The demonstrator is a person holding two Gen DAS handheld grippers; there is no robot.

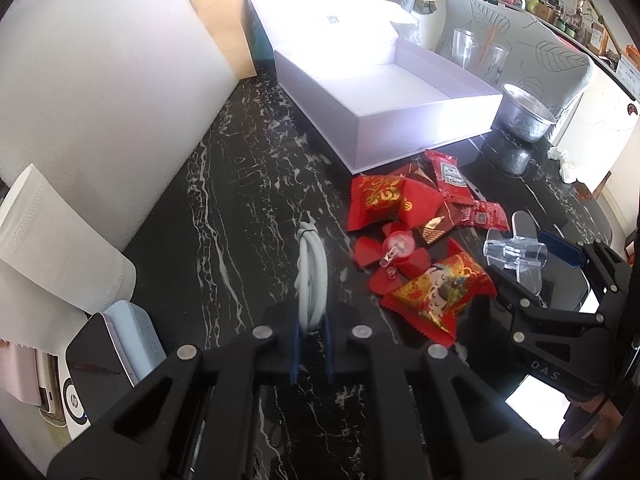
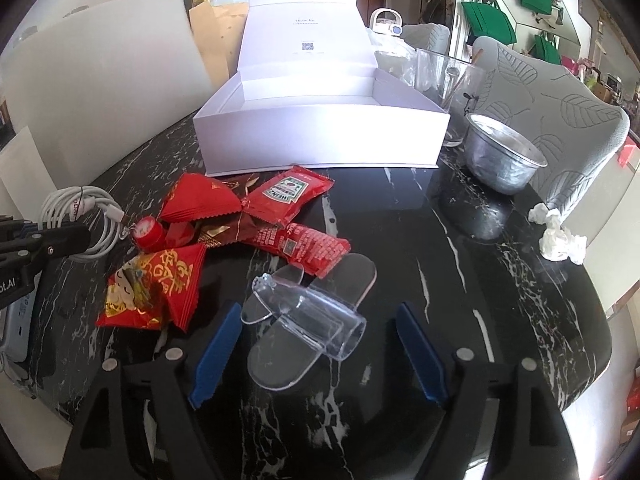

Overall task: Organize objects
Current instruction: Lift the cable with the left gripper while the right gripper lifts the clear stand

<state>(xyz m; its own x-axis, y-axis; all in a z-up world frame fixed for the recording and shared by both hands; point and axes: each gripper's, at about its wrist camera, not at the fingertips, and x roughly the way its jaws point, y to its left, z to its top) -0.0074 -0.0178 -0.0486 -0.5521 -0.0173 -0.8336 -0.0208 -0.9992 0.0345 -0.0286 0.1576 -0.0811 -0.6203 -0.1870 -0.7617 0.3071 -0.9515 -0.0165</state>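
My left gripper (image 1: pixel 311 334) is shut on a coiled white cable (image 1: pixel 313 276) that stands up from the black marble table (image 1: pixel 224 208). In the right wrist view that cable (image 2: pixel 80 216) shows at the far left. My right gripper (image 2: pixel 318 314) is open, its blue pads (image 2: pixel 218 354) either side of a clear plastic holder (image 2: pixel 308 320) lying on the table, not pressing it. Red snack packets (image 2: pixel 156 292) and a ketchup sachet (image 2: pixel 288 196) lie in a heap in front of an open white box (image 2: pixel 320 140). A small red toy (image 1: pixel 396 252) sits among them.
A metal bowl (image 2: pixel 500 160) and a glass (image 2: pixel 448 92) stand to the right of the box, with crumpled tissue (image 2: pixel 560 236) near the table's right edge. A white foam sheet (image 1: pixel 100 100), a paper roll (image 1: pixel 52 248) and small devices (image 1: pixel 120 344) line the left side.
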